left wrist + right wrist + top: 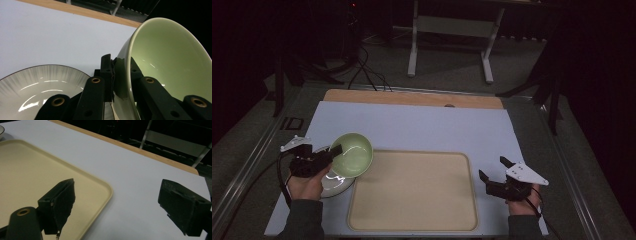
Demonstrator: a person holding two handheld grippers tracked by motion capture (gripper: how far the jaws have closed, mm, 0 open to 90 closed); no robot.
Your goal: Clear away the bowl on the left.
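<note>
Work in hand: the green bowl (352, 154) is held tilted above the white plate (336, 184), at the left centre of the high view.
Left gripper (331, 152): jaws clamped on the bowl's rim, one jaw inside the wall and one outside; the left gripper view shows the rim (125, 72) pinched between them.
Bowl attitude: tipped on edge, its opening facing the upper right of the high view; it is clear of the table.
Key relation: the beige tray (413, 220) lies immediately right of the bowl in the high view, its left rim just beside the plate. A likely set-down would call for travel rightward in the frame.
Plate: under and lower left of the bowl; in the left gripper view it fills the lower left (37, 87).
Right gripper (495, 171): jaws wide apart, holding nothing, at the tray's right edge, lower right of the high view.
Nearer hand: the left, already gripping; the right is well apart from the bowl, across the tray.
Table (422, 125): pale cover, bare beyond the tray.
</note>
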